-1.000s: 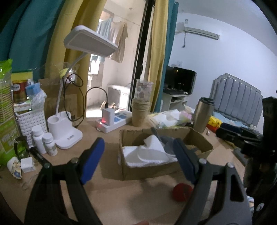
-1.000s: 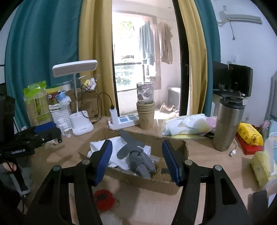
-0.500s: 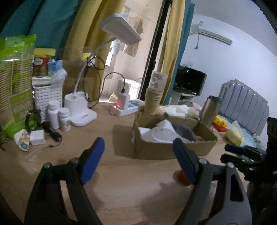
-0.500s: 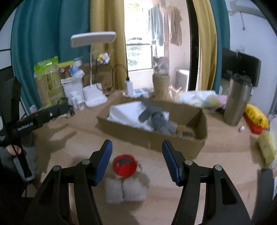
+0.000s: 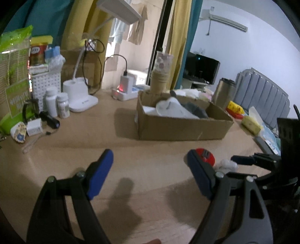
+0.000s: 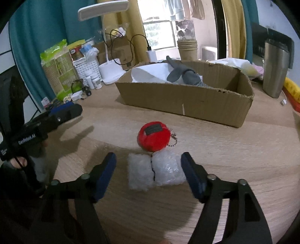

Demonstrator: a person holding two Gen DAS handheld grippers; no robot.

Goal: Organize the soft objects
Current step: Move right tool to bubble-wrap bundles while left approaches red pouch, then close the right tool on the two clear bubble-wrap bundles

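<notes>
While the right gripper [image 6: 148, 167], jaws just widened and empty, hovers over the white fluffy pad [image 6: 155, 171] on the tabletop [image 6: 225, 150], touching the red plush keychain [image 6: 153, 136], judge it light and compressible; pinch across both lobes. The left gripper [image 5: 150, 169] is spread, empty.

A lived-in room of a home, a bedroom by its looks. Past the wooden tabletop [image 5: 131, 165] stands a padded grey headboard [image 5: 262, 93] beneath a wall air conditioner [image 5: 227, 22]. Yellow and teal curtains [image 6: 46, 28] frame a window with laundry [image 6: 178, 9] hanging outside. A desk lamp [image 6: 105, 11], pill bottles [image 5: 56, 104], paper cups [image 5: 159, 82] and a television [image 5: 202, 67] crowd the rest.
</notes>
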